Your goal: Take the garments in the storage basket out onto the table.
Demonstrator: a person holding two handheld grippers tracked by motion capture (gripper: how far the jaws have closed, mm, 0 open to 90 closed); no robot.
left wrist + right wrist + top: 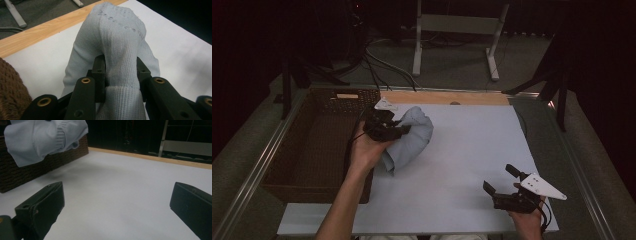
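Spreading across the high view, the white bench (462, 165) carries a dark wicker basket (312, 145) along its left edge and a strip of bare wood at its far edge. Near the basket's far right corner, the left gripper (404, 130) is clamped on a pale blue knitted garment (412, 137). The left gripper view adds the detail: both jaws press a bunched ribbed fold of the garment (120, 50), with dotted knit higher up. The right gripper view shows it (45, 137) hanging clear of the bench beside the basket (15, 177). The right gripper (501, 181), near the bench's front right corner, has its jaws wide apart, holding nothing.
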